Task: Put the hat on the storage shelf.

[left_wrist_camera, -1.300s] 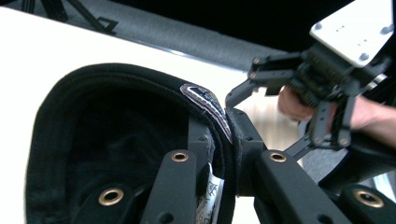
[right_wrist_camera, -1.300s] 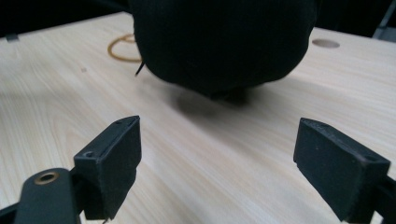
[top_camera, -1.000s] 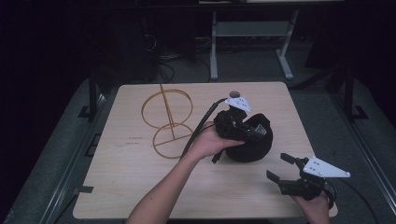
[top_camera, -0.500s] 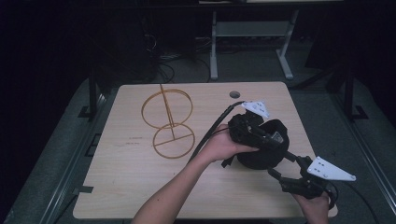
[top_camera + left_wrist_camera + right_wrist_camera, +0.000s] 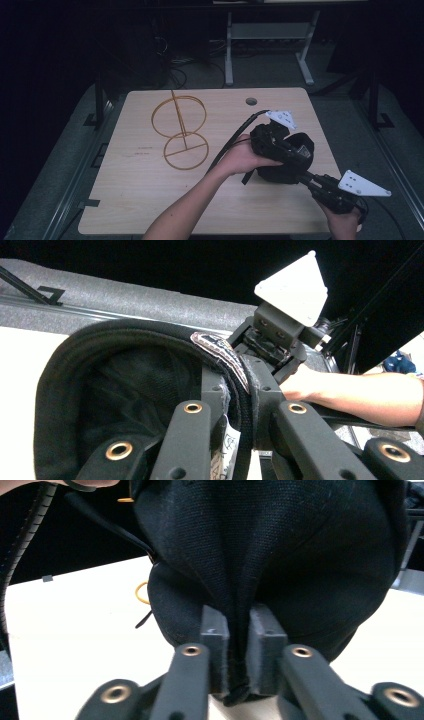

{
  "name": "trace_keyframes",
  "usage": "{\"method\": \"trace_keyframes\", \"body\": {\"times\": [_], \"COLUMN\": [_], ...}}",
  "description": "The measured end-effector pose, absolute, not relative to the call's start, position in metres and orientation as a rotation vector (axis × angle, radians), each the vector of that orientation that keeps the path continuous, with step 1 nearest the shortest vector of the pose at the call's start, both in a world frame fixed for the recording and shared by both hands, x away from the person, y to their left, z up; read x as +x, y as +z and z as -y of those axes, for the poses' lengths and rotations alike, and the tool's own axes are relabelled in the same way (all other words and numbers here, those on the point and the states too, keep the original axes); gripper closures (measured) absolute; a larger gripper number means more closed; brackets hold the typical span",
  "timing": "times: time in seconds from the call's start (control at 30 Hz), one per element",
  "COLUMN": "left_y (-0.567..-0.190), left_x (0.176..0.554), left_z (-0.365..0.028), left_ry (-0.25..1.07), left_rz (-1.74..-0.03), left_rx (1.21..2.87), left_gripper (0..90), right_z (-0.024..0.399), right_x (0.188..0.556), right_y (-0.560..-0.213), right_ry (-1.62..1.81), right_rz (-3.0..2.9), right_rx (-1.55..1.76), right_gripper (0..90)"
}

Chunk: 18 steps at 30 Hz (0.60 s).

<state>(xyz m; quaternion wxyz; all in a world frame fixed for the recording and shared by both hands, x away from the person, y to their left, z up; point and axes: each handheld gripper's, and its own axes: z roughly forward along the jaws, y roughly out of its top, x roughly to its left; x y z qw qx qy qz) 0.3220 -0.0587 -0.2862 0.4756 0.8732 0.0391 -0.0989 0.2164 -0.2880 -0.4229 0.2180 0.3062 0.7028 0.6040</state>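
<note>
A black fabric cap (image 5: 280,167) is held just above the right half of the wooden table (image 5: 140,200). My left gripper (image 5: 299,152) reaches in from the left and is shut on the cap's band. In the left gripper view the jaws pinch the band (image 5: 240,405) beside a sewn label (image 5: 220,347), with the cap's hollow inside (image 5: 125,390) to the left. My right gripper (image 5: 303,176) comes from the front right and is shut on a fold of the crown. In the right gripper view the pads (image 5: 215,645) squeeze the black cloth (image 5: 280,555).
A gold wire stand (image 5: 182,130) with two rings stands on the left-centre of the table. A round hole (image 5: 251,101) lies near the far edge. The left gripper's black cable (image 5: 235,137) trails across the table. Dark floor and a metal frame (image 5: 270,35) lie beyond.
The left hand has carried the cap right and toward the front edge. The right gripper, open and apart from the cap a second ago, has shut on the cap's crown.
</note>
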Motion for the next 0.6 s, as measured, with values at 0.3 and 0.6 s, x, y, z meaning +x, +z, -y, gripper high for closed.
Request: {"method": "trace_keyframes", "body": {"times": [0.3, 0.6], "left_y": [-0.289, -0.283], "left_x": [0.324, 0.320], "left_z": [0.047, 0.032], "left_ry": [-0.228, -0.071], "left_rz": [-0.129, -0.149], "left_rx": [2.127, 2.189], "left_gripper": [78.8, 60.0], "right_z": [0.288, 0.287], "right_x": [0.216, 0.217], "right_y": [-0.416, -0.411], "right_ry": [1.666, 1.660], "right_rz": [-1.990, -2.015], "right_rx": [0.856, 0.875], "right_gripper": [84.7, 85.3]}}
